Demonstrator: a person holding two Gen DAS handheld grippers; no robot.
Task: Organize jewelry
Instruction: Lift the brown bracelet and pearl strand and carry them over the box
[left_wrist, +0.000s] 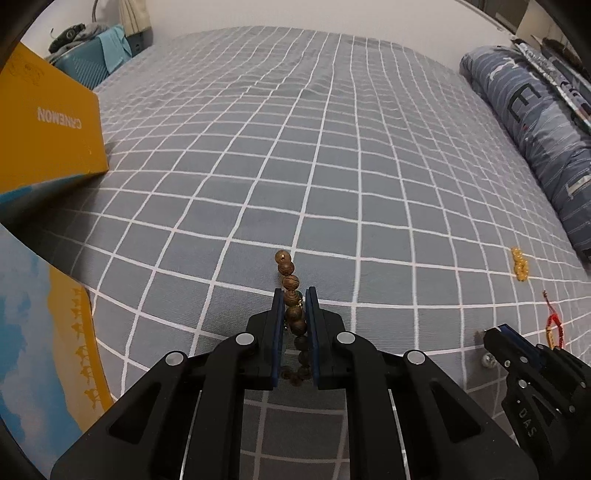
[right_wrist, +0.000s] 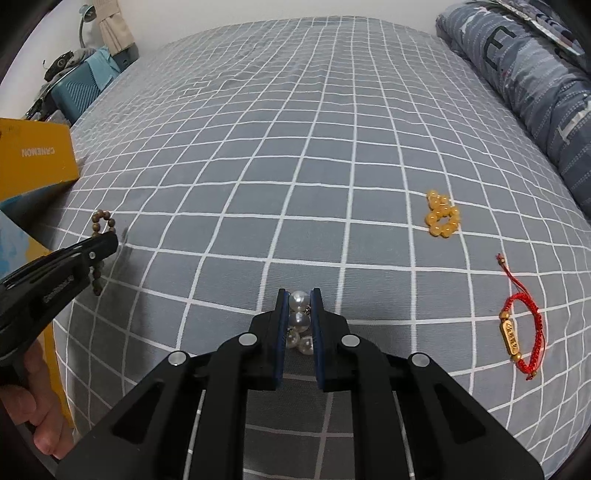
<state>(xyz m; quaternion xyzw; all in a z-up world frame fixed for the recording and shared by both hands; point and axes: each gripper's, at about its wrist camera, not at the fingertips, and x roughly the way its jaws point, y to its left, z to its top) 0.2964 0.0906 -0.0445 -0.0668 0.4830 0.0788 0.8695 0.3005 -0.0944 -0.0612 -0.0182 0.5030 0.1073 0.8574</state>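
Far left, a yellow cardboard box (right_wrist: 37, 155) on the grey checked bedsheet (right_wrist: 295, 147). My left gripper (left_wrist: 294, 295) clamped a brown wooden bead bracelet (left_wrist: 290, 282); my right gripper (right_wrist: 300, 295) pinched glossy white pearl beads (right_wrist: 299, 314). Rightward lay amber bead bracelet (right_wrist: 441, 214), then red braided cord bracelet (right_wrist: 524, 325).

Both wrist views are evenly and softly lit, moderately bright, with no hard glare. The grid lines of the bed cover (left_wrist: 332, 166) bow strongly outward toward the edges, and dark lens rims cut the corners. Only faint, diffuse shadows lie beneath the yellow box (left_wrist: 48, 122). Small highlights sit on the metal pins of the left tool (left_wrist: 294, 299). Focus is sharp at the centre and softer toward the far corners, without motion blur
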